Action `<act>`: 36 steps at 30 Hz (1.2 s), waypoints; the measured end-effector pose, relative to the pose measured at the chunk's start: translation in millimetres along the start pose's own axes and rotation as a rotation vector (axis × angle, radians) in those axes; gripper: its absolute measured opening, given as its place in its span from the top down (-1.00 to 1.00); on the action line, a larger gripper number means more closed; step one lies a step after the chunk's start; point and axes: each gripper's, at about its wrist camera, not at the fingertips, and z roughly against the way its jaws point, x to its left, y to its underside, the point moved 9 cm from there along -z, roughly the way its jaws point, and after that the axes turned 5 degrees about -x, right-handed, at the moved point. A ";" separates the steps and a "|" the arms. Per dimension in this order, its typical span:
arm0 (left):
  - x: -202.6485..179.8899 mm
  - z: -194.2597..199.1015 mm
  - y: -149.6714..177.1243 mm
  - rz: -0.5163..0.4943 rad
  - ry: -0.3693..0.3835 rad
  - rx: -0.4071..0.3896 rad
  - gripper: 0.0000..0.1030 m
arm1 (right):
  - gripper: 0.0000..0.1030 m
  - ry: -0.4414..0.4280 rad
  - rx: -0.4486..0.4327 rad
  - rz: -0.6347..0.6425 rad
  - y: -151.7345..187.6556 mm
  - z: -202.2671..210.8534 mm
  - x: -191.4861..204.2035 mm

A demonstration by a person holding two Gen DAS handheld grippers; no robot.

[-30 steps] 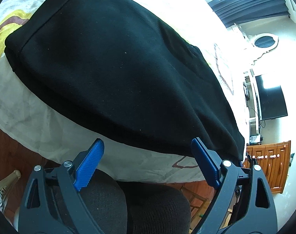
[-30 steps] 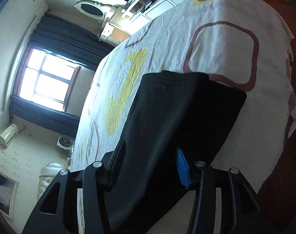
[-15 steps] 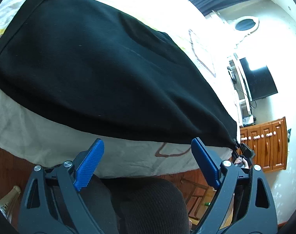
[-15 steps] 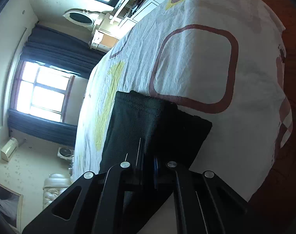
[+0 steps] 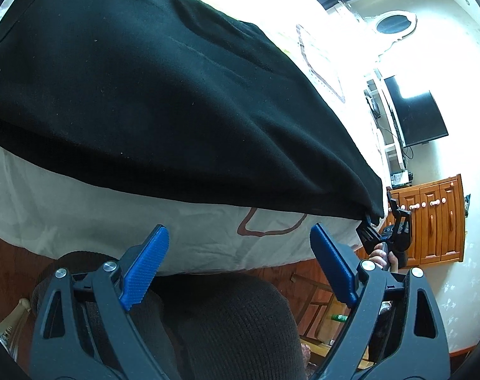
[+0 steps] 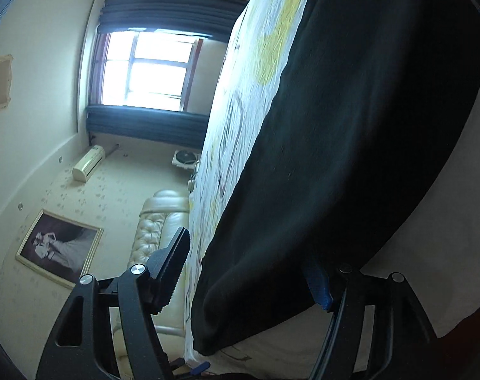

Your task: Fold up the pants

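Note:
The black pants point(image 5: 164, 95) lie folded across the bed, their near edge along the mattress side. My left gripper point(image 5: 240, 253) hangs open just off that edge, nothing between its blue pads point(image 5: 145, 266). At the pants' right corner a hand holds my right gripper point(image 5: 383, 224). In the right wrist view the pants point(image 6: 350, 142) fill the frame. My right gripper point(image 6: 246, 262) is opening there; the cloth's corner lies between the jaws, draped over the blue pad point(image 6: 317, 285), and the other finger point(image 6: 173, 266) stands clear of it.
The bed sheet point(image 5: 81, 221) is white with brown and yellow shapes. A person's knee in dark knit cloth point(image 5: 240, 323) sits under my left gripper. A wooden cabinet point(image 5: 436, 218) and a TV point(image 5: 417, 120) stand at the right. A padded headboard point(image 6: 157, 221) and window point(image 6: 148, 69) lie beyond.
My right gripper was shut on the pants' hem half a second ago and now stands apart, swung so the pants fill its view. My left gripper drifted sideways along the bed edge, still open.

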 end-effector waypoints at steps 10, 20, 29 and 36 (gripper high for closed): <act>0.3 -5.7 2.0 0.008 -0.005 0.013 -0.76 | 0.55 0.107 0.173 0.154 55.5 -40.6 13.7; 3.4 -9.4 1.4 0.031 0.006 0.025 -0.76 | 0.85 0.135 0.187 0.052 70.1 -24.6 5.5; 7.4 -10.2 1.0 0.045 0.004 0.029 -0.76 | -0.18 -0.008 0.215 0.067 89.4 -60.9 34.8; 8.6 -8.4 -0.9 0.049 -0.005 0.021 -0.76 | -0.23 -0.019 0.352 0.205 138.3 -110.2 58.4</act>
